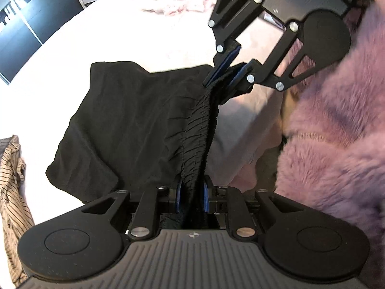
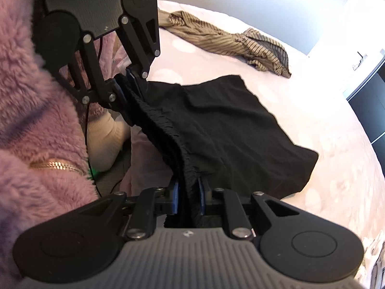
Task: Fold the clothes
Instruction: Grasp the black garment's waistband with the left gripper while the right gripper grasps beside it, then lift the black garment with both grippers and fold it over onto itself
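Both tongs are clamped on the gathered waistband of a black garment [image 1: 125, 130]: the left tongs [image 1: 192, 193] at one end, the right tongs [image 2: 189, 192] at the other. The band stretches between them; the cloth trails from the tongs onto a pale bed [image 2: 312, 101], near a striped top [image 2: 228, 43]
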A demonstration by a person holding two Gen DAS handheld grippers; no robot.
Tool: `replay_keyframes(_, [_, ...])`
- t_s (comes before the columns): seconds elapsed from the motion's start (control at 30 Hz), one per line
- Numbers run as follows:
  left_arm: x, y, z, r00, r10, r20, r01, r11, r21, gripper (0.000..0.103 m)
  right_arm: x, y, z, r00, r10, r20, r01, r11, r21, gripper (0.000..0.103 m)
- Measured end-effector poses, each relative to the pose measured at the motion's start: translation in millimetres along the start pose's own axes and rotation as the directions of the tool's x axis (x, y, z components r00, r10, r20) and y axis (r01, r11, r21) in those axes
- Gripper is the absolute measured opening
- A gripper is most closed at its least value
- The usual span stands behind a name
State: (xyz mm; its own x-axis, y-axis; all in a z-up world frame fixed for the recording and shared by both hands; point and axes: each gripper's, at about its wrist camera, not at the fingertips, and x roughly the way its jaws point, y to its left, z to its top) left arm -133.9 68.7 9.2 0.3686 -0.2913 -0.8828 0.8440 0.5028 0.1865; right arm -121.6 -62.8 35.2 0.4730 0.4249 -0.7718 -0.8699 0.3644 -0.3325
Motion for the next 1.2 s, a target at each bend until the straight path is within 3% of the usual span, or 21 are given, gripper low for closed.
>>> replay_keyframes(0.27, [-20, 75, 13, 0.994, -0.047, 0.103, 0.062, 0.988, -0.145, 0.014, 2, -55, 30, 0.997, -0.034, 0.071, 0.032, 0.999, 0.028, 0.019])
replay_keyframes(0.5, [-8, 163, 28, 0.986, -0.048, 0.158, 0.094, 0.951, -0.294, 0.015, 37, -128, 60, 0.997, -0.009, 0.075, 0.001, 0.994, 0.106, 0.018])
replay_keyframes(0.87, [79, 261, 34, 0.995, -0.078, 0.067, 0.099, 0.896, -0.434, 0.016, 143, -211, 74, 0.999, 0.044, 0.013, -0.046, 0.968, 0.247, 0.019])
replay_keyframes(1.03, [119, 277, 30, 0.992, -0.122, 0.022, 0.117, 0.863, -0.492, 0.017, 191, -231, 65, 0.996, 0.088, -0.021, -0.077, 0.949, 0.307, 0.019])
replay_keyframes(1.1, [125, 279, 30, 0.993, -0.117, 0.013, 0.107, 0.857, -0.504, 0.021, 198, -232, 58, 0.997, 0.081, -0.017, -0.070, 0.940, 0.335, 0.021])
replay_keyframes(1.2, [128, 283, 29, 0.996, -0.093, 0.006, 0.082, 0.845, -0.529, 0.031, 207, -235, 49, 0.999, 0.047, 0.000, -0.044, 0.923, 0.383, 0.033])
